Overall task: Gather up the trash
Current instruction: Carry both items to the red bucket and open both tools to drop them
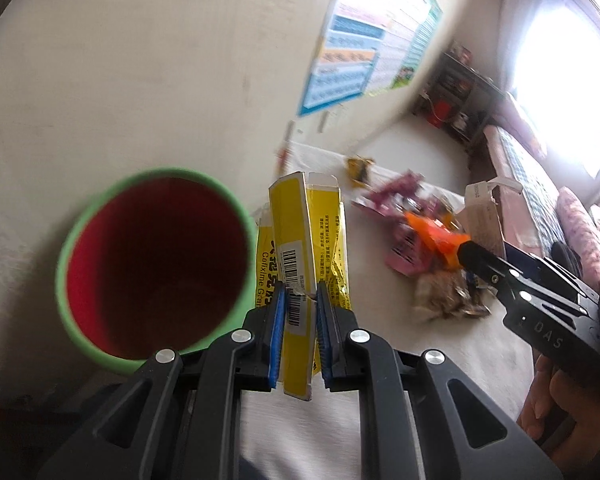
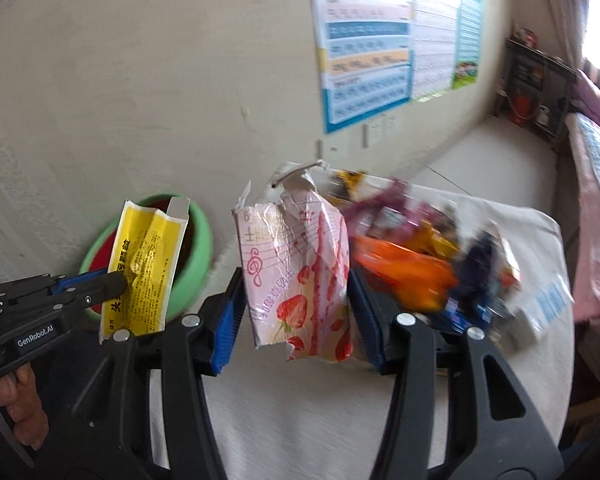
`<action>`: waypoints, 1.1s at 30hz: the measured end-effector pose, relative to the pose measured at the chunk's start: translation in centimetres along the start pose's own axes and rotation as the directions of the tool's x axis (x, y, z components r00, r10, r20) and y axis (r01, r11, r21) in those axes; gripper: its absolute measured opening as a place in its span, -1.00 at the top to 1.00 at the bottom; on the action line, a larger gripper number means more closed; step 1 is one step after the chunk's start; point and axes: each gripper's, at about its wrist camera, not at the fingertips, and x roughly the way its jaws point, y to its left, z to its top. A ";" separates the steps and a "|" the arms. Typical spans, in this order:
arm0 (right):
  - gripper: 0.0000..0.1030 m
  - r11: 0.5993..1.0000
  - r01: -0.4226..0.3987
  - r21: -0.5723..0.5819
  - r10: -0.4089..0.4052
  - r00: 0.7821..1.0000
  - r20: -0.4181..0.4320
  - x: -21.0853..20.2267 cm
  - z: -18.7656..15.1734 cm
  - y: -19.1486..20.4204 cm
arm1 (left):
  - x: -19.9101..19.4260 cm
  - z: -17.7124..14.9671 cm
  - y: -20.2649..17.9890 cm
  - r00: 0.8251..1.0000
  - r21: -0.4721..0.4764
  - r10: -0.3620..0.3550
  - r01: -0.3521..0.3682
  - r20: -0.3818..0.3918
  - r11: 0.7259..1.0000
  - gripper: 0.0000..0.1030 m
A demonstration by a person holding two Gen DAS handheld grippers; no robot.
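Nearest to the left wrist camera, the left gripper (image 1: 302, 300) has its blue-padded jaws pressed in on a flattened yellow medicine box (image 1: 296, 248), holding it upright by its lower part; a barcode label and the printed word "Cefixime" show on its face. Just left of that box stands the bin (image 1: 66, 264), green outside and red inside, its open mouth facing the camera and its rim almost touching the box's edge. From the right wrist camera the same yellow box (image 2: 144, 268) hangs in front of the bin (image 2: 198, 248), partly covering its mouth.

Closest to the right wrist camera, the right gripper (image 2: 296, 300) has its jaws set wide, each pad against one side of a crumpled pink strawberry-printed carton (image 2: 300, 272) with a torn top. The carton stands upright between them, to the right of the bin.

Beyond the carton, further right of the bin, a heap of mixed wrappers (image 2: 420, 248) lies on the pale cloth-covered table (image 2: 540, 232); orange, purple and dark blue pieces show, too blurred to name. A cardboard box (image 1: 484, 216) stands at the heap's right side in the left view.

Farther back, coloured wall charts (image 2: 368, 44) hang on the wall above and right of the bin, and a dark shelf unit (image 2: 536, 80) stands in the far corner.
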 end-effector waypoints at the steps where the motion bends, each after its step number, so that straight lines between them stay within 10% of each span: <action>1: 0.03 1.000 -0.013 -0.009 0.013 1.000 -0.002 0.4 0.4 0.9 | -0.3 0.2 0.8 1.000 -0.009 0.011 -0.011 0.006 1.000 0.76; 33: -0.05 0.959 -0.220 -0.177 0.201 0.972 -0.122 10.3 4.6 15.8 | -2.4 2.1 15.4 0.990 -0.190 0.136 -0.128 0.030 0.973 0.73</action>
